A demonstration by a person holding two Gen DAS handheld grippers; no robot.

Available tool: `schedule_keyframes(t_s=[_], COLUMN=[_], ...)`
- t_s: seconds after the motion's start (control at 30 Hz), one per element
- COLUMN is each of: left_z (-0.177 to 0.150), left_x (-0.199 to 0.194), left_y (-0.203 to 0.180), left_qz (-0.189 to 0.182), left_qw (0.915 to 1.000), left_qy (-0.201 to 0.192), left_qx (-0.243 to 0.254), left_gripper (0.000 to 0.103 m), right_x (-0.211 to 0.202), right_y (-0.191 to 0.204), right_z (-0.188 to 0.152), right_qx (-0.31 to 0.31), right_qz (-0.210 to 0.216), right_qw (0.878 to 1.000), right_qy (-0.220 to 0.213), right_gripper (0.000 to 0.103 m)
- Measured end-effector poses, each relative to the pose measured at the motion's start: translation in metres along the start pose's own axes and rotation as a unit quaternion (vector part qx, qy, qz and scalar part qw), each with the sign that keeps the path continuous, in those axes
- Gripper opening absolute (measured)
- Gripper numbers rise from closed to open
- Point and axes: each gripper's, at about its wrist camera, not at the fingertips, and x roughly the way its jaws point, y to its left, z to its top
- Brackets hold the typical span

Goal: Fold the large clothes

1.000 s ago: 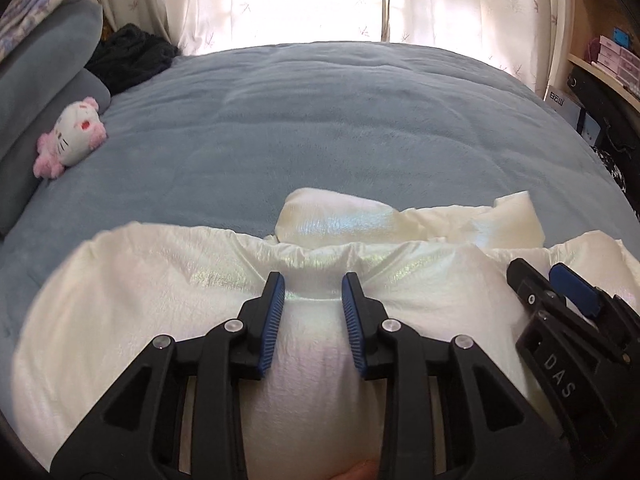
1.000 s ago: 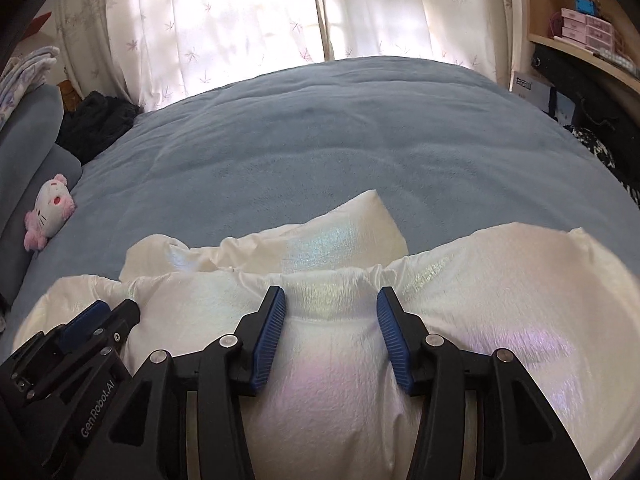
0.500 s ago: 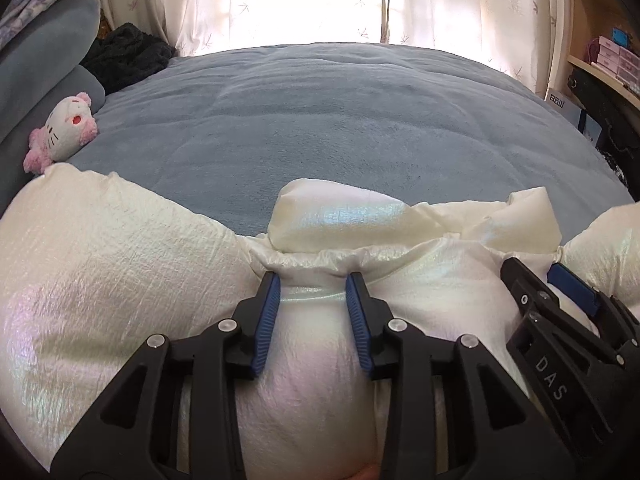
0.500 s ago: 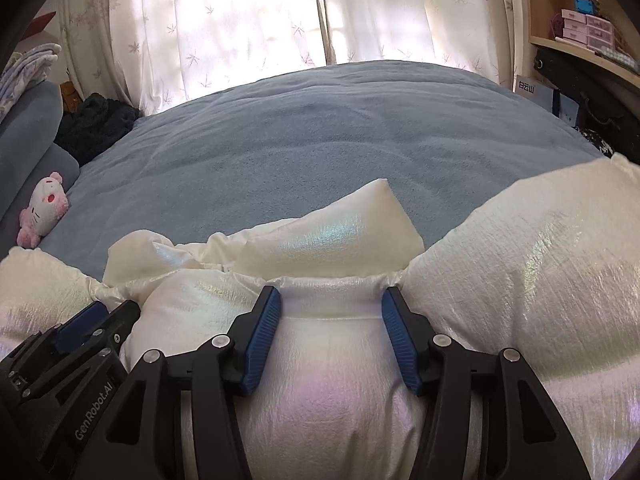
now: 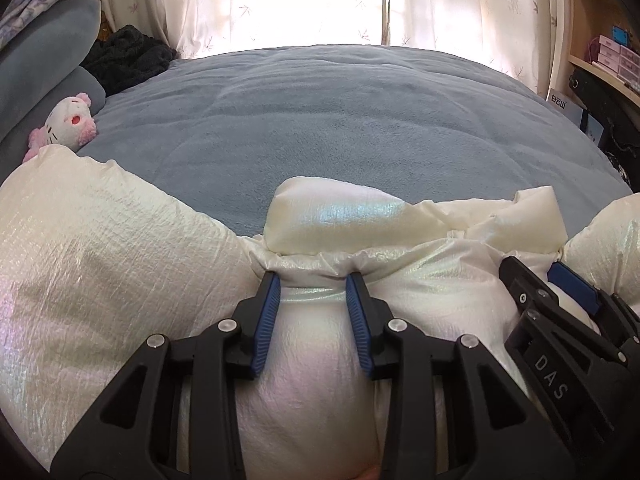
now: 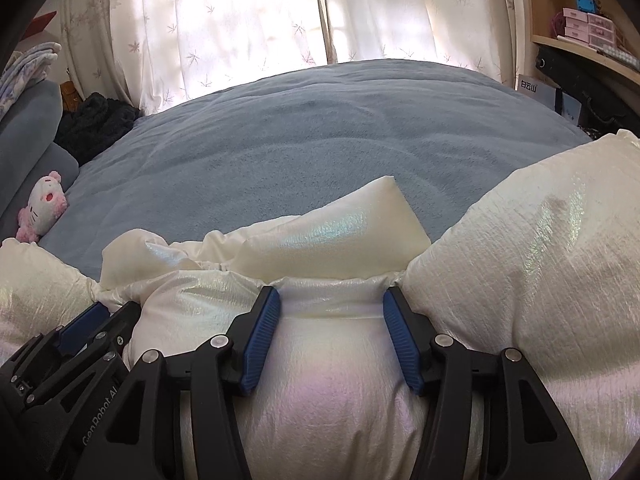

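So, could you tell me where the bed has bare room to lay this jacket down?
The blue blanket lies bare from the jacket to the curtains, and from the plush cat and dark clothes on the left to the shelves on the right. The near edge is crowded: the puffy jacket fills it, bulging between both claws.

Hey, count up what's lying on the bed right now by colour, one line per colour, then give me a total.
White: 1, the puffy jacket
Pink and white: 1, the plush toy
Black: 1, the dark garment at the far corner
Total: 3
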Motion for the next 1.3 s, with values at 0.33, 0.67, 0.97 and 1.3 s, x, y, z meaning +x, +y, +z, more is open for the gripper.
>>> schedule_keyframes(t_s=[0.33,0.67,0.97,1.3], left_z=[0.015,0.033,0.042,0.022], left_x=[0.000,0.005,-0.012,-0.122], left_y=[0.025,0.111,0.148,0.189], left_qz=[-0.046,-0.029,-0.015,0.021], left_qw=[0.9983,0.9979,0.9966,0.9995], left_qy=[0.029,0.055,0.079,0.019], left_qx=[0.021,-0.018,-0.013,-0.017], left_gripper=[0.033,0.004,0.005,0.052], right_x=[-0.001,-0.010,-0.044,-0.135], right_y=[-0.021,-0.115,-0.141,-0.146], right_z=[0.018,0.046,0.050,0.037], right_qx=[-0.016,0.035,0.025,0.048], right_qz=[0.058,0.118,0.089,0.053], right_qw=[0.997,0.990,0.994,0.997], right_qy=[0.040,0.068,0.066,0.004], right_gripper=[0.055,0.006,0.014,0.043])
